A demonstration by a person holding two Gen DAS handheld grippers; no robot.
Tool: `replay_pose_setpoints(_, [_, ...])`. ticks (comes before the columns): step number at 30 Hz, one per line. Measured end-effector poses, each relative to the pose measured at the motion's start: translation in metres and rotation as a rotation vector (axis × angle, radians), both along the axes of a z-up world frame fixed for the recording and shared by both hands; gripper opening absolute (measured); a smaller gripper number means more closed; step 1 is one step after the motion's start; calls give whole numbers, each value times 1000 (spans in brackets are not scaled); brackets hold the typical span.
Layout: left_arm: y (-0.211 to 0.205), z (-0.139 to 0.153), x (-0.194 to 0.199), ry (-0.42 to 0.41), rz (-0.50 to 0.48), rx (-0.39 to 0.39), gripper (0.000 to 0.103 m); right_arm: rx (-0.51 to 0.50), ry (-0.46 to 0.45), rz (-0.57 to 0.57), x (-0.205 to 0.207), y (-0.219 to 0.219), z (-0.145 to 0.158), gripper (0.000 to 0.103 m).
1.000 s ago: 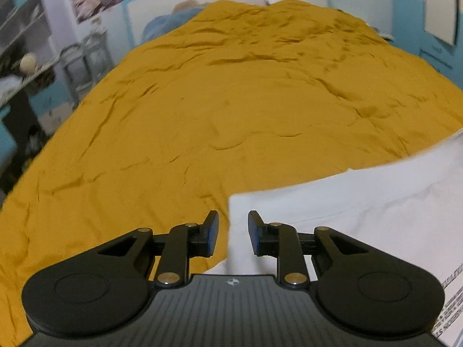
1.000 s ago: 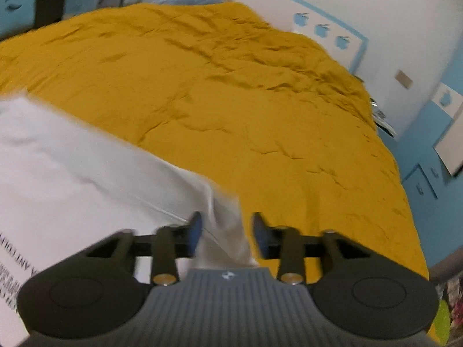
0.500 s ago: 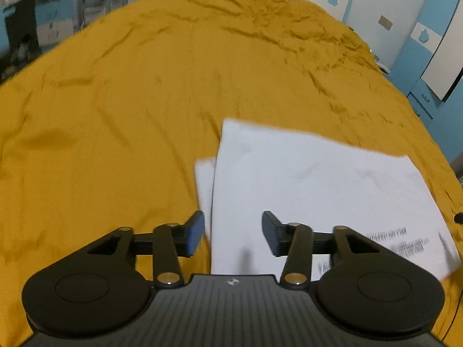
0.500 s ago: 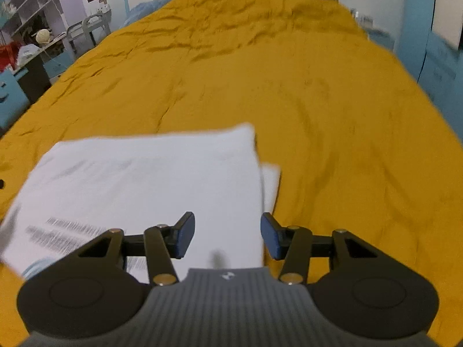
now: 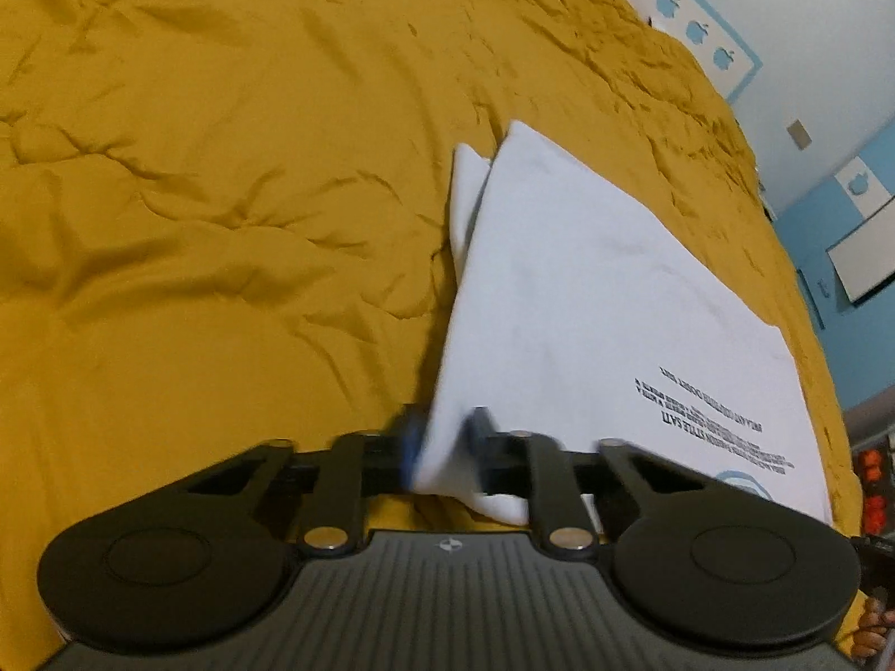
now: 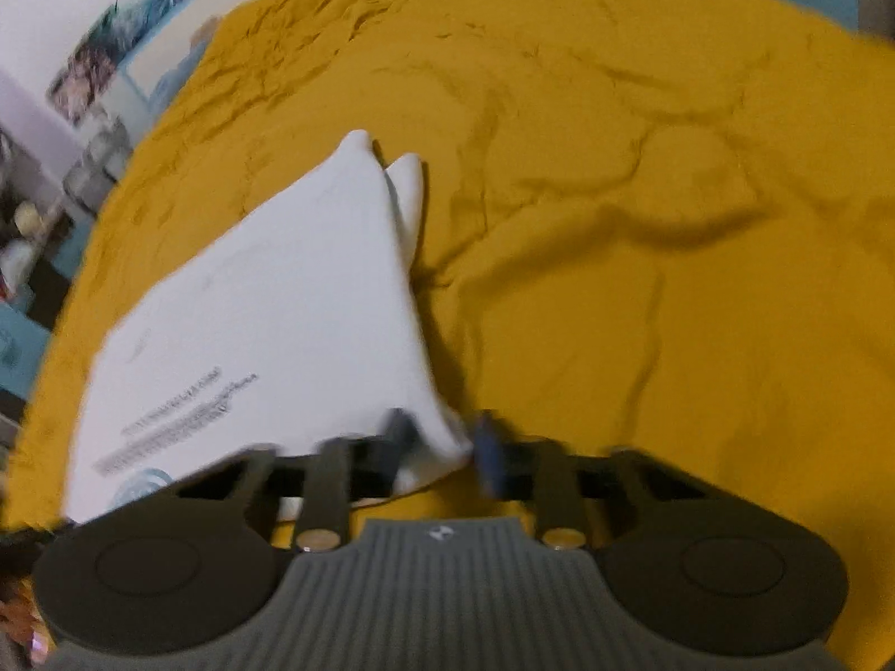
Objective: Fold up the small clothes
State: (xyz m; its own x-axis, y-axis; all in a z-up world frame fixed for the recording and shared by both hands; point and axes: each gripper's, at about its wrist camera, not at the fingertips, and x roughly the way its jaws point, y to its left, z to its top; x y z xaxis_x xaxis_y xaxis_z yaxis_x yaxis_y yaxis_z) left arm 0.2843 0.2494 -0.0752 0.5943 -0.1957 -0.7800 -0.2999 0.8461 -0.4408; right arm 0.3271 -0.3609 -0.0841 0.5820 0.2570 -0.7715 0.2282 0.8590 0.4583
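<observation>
A white folded garment (image 5: 587, 291) with black printed lettering lies flat on a mustard-yellow bed cover (image 5: 224, 168). My left gripper (image 5: 444, 436) has its jaws closing, and they pinch the garment's near left corner, which bunches up between the blurred fingers. In the right wrist view the same garment (image 6: 291, 302) stretches away to the left. My right gripper (image 6: 442, 439) has its jaws closing on the near right corner, with a fold of white cloth between the pads. A second white layer peeks out at the far corner.
The wrinkled yellow cover (image 6: 671, 223) spreads wide around the garment. A white wall with blue apple stickers (image 5: 693, 31) and a blue cabinet (image 5: 839, 223) stand beyond the bed. Cluttered shelves (image 6: 33, 223) and a poster (image 6: 112, 45) line the other side.
Both grippers rolled and slid outward to the garment's near corners. Their jaws, wide half a second ago, have come together on the white cloth.
</observation>
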Motion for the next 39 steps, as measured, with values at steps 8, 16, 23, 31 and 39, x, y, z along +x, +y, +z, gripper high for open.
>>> replay_pose_setpoints(8, [-15,66,6,-74,-49,149,3,-14,-116,-7,-4,13,59,2])
replay_pose_setpoints(16, [-21,18,9,59,-79,229,3,-96,20,-4,-14,8,35,1])
replay_pose_setpoints(23, [-26,-11,20,90,-83,287,7,-141,56,-3,-15,15,-8,0])
replay_pose_setpoints(31, [-22,17,15,103,-129,423,32,-216,43,58,-15,7,10,18])
replay_pose_setpoints(39, [-36,59,48,-75,-155,387,32,-232,-94,83,10,0,48,33])
